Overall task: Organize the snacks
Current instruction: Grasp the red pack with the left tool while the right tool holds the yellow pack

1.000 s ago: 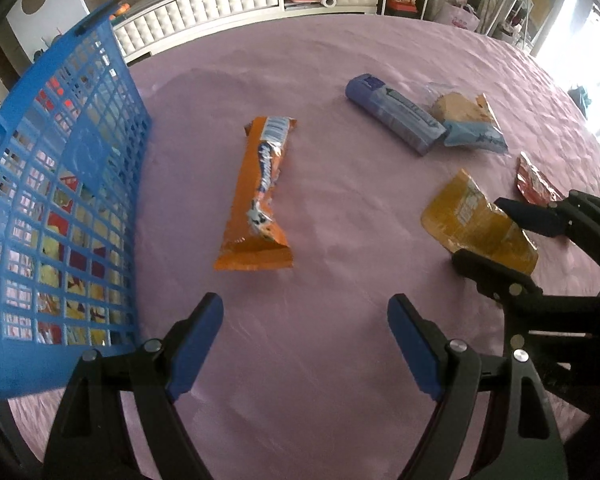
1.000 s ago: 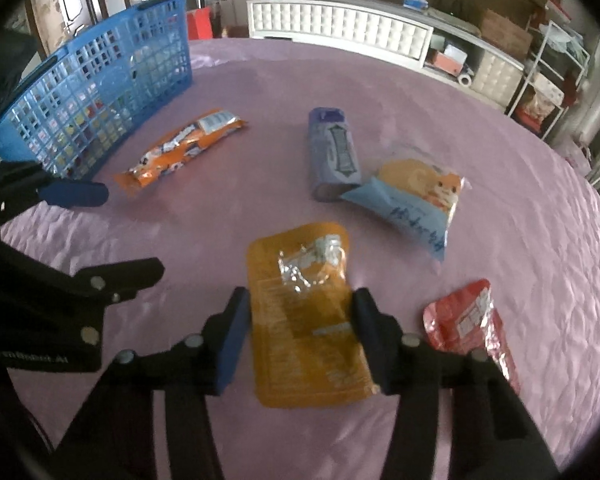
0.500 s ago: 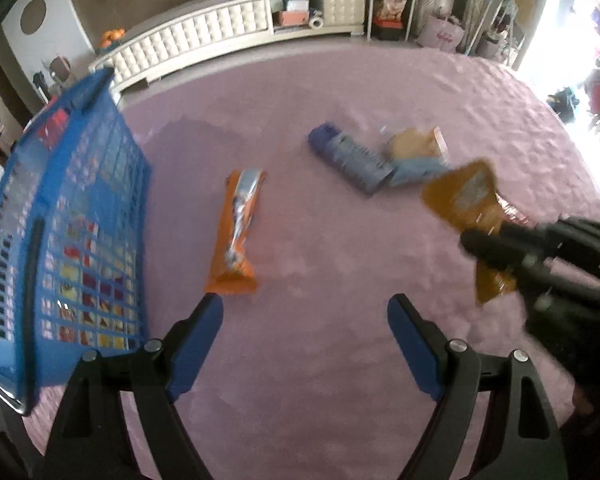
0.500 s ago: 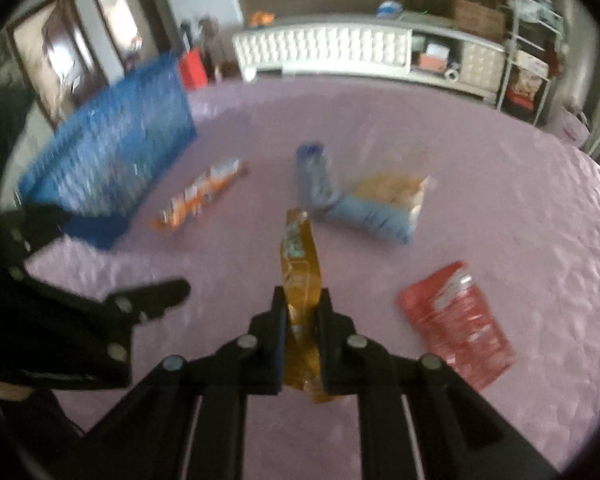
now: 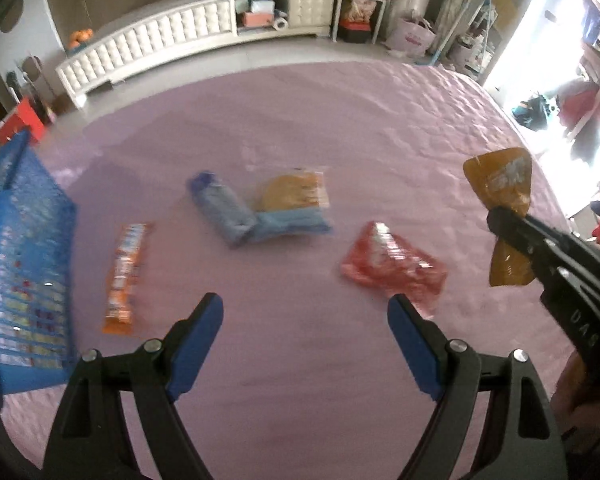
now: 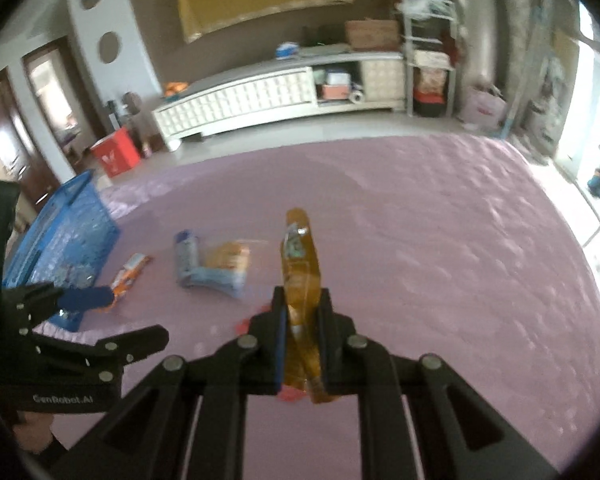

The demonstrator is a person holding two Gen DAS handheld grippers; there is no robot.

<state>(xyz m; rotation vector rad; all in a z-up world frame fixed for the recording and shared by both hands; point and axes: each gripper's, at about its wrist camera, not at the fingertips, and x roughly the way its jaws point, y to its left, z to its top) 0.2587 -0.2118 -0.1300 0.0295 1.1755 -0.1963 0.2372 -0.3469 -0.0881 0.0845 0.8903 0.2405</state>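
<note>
My right gripper [image 6: 302,304] is shut on an amber pouch [image 6: 300,264] and holds it upright, well above the purple table; the pouch also shows at the right of the left wrist view [image 5: 500,190]. My left gripper [image 5: 304,316] is open and empty above the table's near side. On the table lie an orange snack bar [image 5: 125,276], a blue-grey packet [image 5: 220,210], a clear-and-blue biscuit bag [image 5: 294,204] and a red pouch [image 5: 394,266]. A blue mesh basket [image 5: 16,264] stands at the left.
The purple quilted tablecloth [image 5: 340,120] covers a round table whose far edge curves by a white cabinet [image 5: 180,44]. Bright windows are at the right. The left gripper's body shows at the lower left of the right wrist view [image 6: 60,344].
My right gripper shut on the amber pouch and lifted it off the table, uncovering the red pouch's surroundings. Both grippers rose and pulled back; the view widened.
</note>
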